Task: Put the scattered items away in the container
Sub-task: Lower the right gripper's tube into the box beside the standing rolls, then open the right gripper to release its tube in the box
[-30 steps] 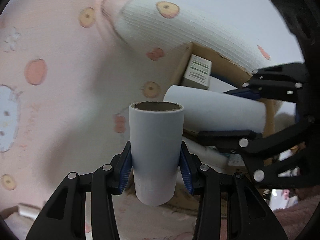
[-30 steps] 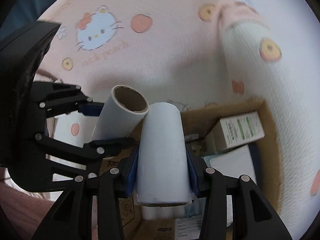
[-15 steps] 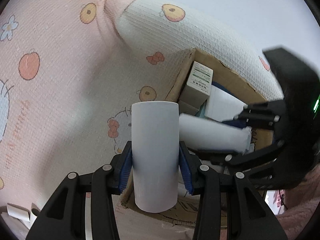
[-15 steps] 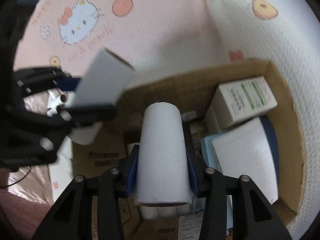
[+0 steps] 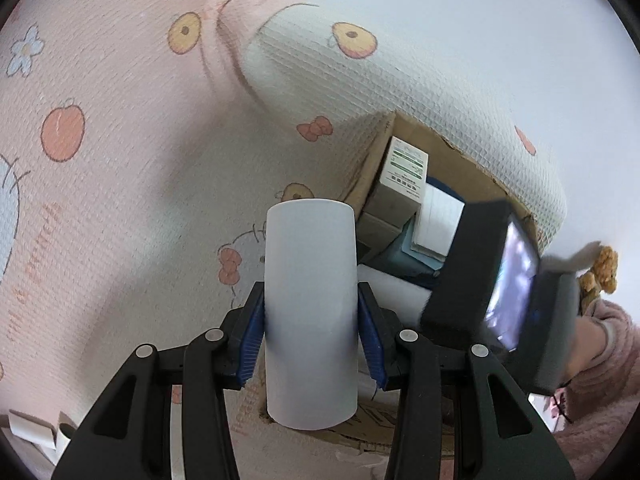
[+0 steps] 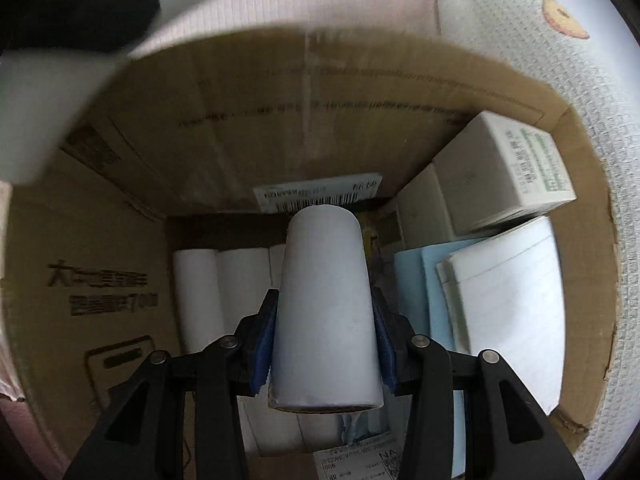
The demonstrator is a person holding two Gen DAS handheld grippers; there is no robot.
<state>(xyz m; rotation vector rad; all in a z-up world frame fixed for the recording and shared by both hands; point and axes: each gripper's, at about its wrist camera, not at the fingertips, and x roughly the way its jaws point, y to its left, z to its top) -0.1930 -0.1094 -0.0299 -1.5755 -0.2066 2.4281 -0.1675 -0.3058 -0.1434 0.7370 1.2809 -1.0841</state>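
My left gripper (image 5: 311,336) is shut on a white paper roll (image 5: 310,312) and holds it above the pink bedding, just left of the cardboard box (image 5: 440,152). My right gripper (image 6: 325,344) is shut on a second white roll (image 6: 326,308) and holds it down inside the cardboard box (image 6: 120,184), above several white rolls (image 6: 200,296) lying on the box floor. The right gripper's body (image 5: 480,276) shows blurred over the box in the left wrist view. The left roll shows as a blur at the top left of the right wrist view (image 6: 48,100).
The box also holds a white carton with green print (image 6: 516,172), a notebook (image 6: 512,312) on a blue book, and shipping labels. A white patterned pillow (image 5: 400,92) lies behind the box. Small white items (image 5: 32,436) lie on the bedding at lower left.
My right gripper has moved forward and down into the box with its roll. My left gripper has swung its roll toward the box's left edge.
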